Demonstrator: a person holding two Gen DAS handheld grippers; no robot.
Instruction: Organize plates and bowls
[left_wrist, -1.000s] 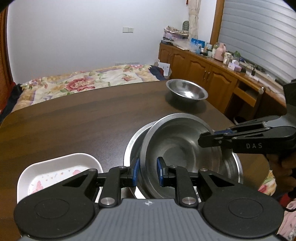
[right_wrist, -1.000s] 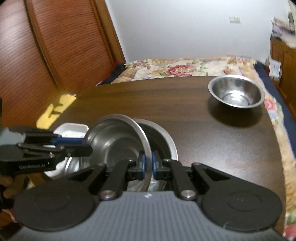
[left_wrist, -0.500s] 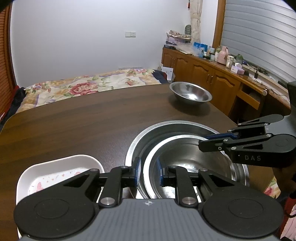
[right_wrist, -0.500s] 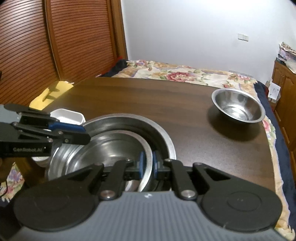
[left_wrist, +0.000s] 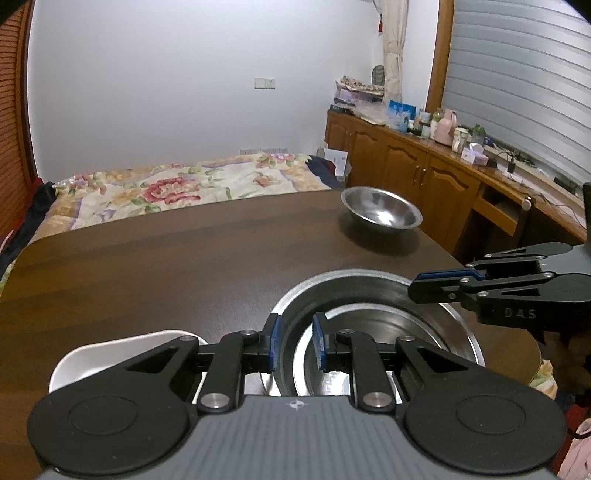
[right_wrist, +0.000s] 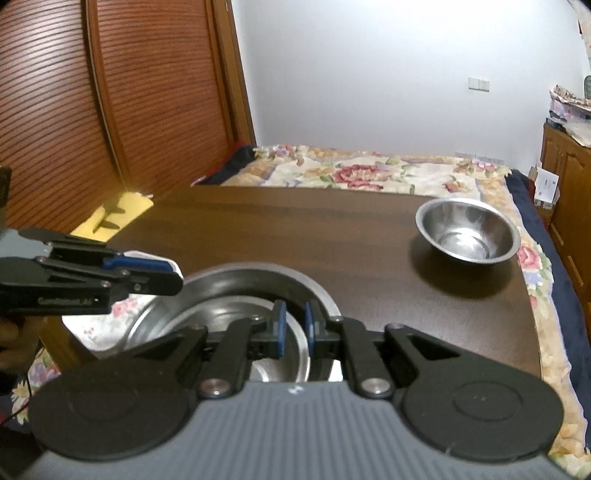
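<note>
The step in hand appears to be the release after nesting: a smaller steel bowl (left_wrist: 373, 332) sits inside the big basin (left_wrist: 347, 280) on the bench (left_wrist: 184, 266), level and settled. The left hand-held gripper (left_wrist: 295, 341) has its blue pads spread, straddling the near rims without pinching either; from the left wrist view a gap shows on both sides of the metal. The right hand-held gripper (right_wrist: 293, 325) is likewise parted, its pads standing just above the inner bowl's rim, gripping nothing.

A second small bowl (right_wrist: 467, 230) stands alone near the far right corner of the bench, well apart from the stack. A white dish (left_wrist: 122, 350) with a flower print lies just beside the basin on the left.

The next move likely calls for lifting both grippers clear without knocking the nested rims, then reaching the right one across to the lone bowl, pinching its rim and carrying it back to the stack. The thin, slick steel rim may slip, so a firm pinch is needed.
</note>
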